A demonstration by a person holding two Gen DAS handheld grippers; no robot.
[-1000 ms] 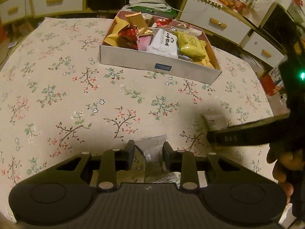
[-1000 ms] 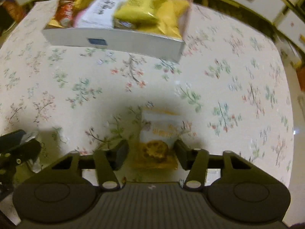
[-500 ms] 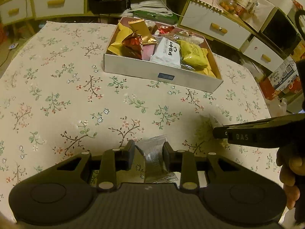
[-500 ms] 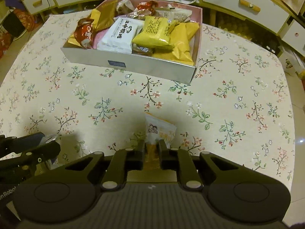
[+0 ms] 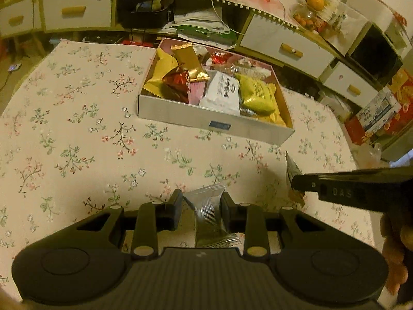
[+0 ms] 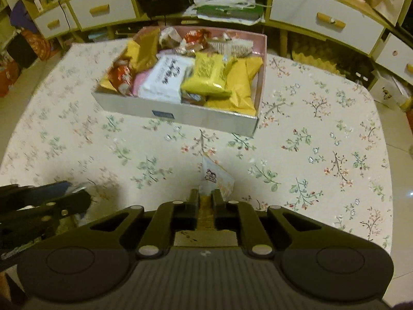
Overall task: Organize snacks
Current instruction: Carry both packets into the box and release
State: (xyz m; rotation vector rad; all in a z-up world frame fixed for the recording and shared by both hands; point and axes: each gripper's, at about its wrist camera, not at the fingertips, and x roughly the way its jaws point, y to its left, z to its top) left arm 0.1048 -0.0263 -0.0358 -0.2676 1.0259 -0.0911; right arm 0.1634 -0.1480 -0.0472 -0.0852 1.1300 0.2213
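Observation:
My left gripper (image 5: 201, 202) is shut on a silver clear-wrapped snack packet (image 5: 207, 210) and holds it above the floral tablecloth. My right gripper (image 6: 205, 201) is shut on a white and orange snack packet (image 6: 215, 179), lifted off the table; it also shows in the left wrist view (image 5: 293, 170) at the right, held by the right gripper's finger. A shallow grey cardboard box (image 5: 180, 115) (image 6: 206, 118) stands ahead at the table's far side, filled with several yellow, white, red and gold snack packets.
The round table (image 5: 64, 134) has a floral cloth. White drawers with yellow handles (image 6: 325, 23) and cluttered shelves stand behind it. The left gripper shows at the left edge of the right wrist view (image 6: 38, 206). A red carton (image 5: 379, 118) sits at the right.
My right gripper closed on the white and orange packet and lifted it. Both grippers rose and drew back, so the box now sits farther below and ahead. The left gripper kept its hold.

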